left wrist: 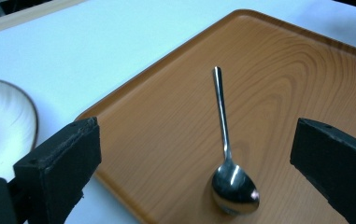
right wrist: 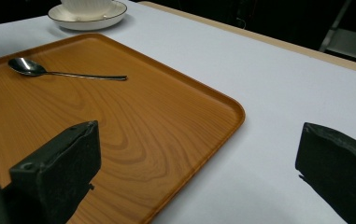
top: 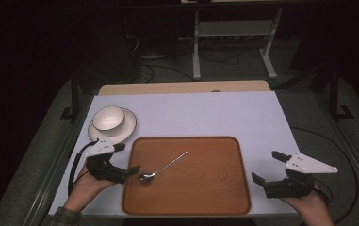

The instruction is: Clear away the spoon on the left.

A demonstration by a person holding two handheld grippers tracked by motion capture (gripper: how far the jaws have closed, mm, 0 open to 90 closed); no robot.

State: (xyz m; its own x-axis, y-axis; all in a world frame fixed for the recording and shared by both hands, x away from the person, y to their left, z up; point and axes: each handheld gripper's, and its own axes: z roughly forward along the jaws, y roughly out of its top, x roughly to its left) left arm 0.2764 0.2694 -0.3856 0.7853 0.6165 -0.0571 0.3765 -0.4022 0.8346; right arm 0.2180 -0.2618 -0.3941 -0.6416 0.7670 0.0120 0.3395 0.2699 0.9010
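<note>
We judge the spoon (left wrist: 229,175) already set down: it lies free on the tray (top: 215,197), near its left edge, bowl toward our left gripper (top: 125,160), whose jaws stand wide and empty just beside it. What may be left is the cup (top: 108,117) on its saucer (top: 129,126), waiting on the counter (top: 205,113) beyond the tray. Our right gripper (top: 266,167) hangs by the tray's right edge, jaws wide, holding nothing. The spoon is slim polished metal; the tray is wood-grained with rounded corners.

Dark room, grey floor (top: 243,75), white metal stand (top: 233,33) behind.
</note>
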